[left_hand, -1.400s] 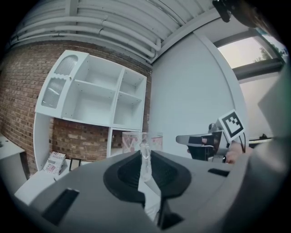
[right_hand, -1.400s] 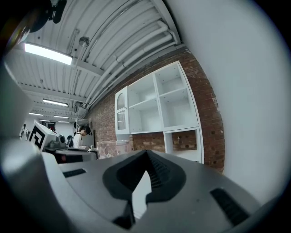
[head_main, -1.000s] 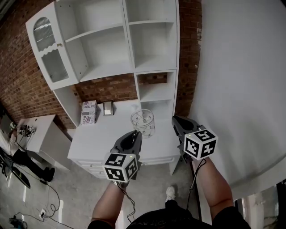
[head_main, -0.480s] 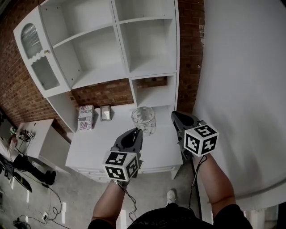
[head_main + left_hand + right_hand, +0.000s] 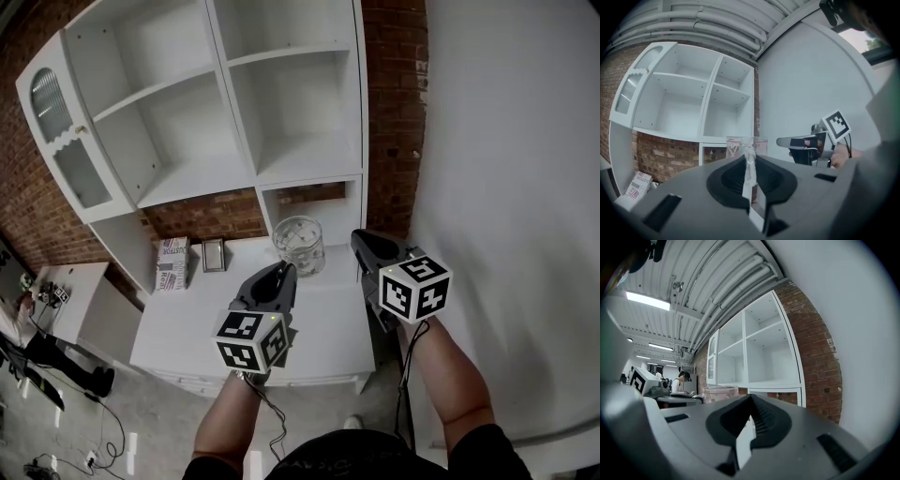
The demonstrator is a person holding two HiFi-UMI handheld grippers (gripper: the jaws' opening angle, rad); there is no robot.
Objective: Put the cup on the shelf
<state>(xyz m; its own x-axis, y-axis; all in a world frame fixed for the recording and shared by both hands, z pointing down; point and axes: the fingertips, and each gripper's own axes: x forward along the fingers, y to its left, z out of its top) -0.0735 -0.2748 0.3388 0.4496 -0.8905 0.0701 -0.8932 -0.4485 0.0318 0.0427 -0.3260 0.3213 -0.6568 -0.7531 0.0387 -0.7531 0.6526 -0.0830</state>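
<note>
A clear cup hangs just above the white counter, under the low right cubby of the white shelf unit. My left gripper is shut on the cup's near wall. In the left gripper view that clear wall stands pinched between the jaws, with the cup rising behind them. My right gripper floats just right of the cup, shut and empty. It appears in the left gripper view as the right gripper. In the right gripper view the cup shows left of the jaws.
A printed box and a small picture frame stand at the counter's back left. A glass-door cabinet flanks the shelves. A white wall runs close on the right. A person sits at a side table far left.
The cup and both grippers have risen and moved closer to the shelf unit. The left gripper's hold on the cup is unchanged.
</note>
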